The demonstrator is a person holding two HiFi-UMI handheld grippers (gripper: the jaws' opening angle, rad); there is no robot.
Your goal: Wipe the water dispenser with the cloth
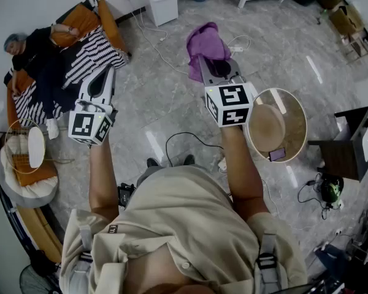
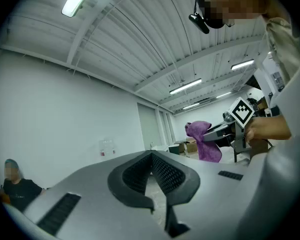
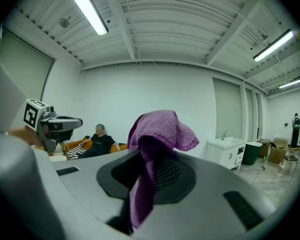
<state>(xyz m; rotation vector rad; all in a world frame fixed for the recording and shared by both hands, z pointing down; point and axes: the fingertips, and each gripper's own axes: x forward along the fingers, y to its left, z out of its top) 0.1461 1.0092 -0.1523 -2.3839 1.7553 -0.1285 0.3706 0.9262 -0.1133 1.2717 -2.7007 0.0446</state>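
Where right jaws close, cloth [image 3: 160, 129] hangs

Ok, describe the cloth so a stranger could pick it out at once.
Start from the grey marble floor in the head view. Follow the person's right arm to the right claw, which is shut on the cloth. It is the only purple thing there, soft and drooping; the left claw holds nothing.

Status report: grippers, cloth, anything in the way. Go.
Left gripper shut, empty. Right gripper shut on purple cloth, held aloft. Water dispenser not made out in any view. Round table close at right.
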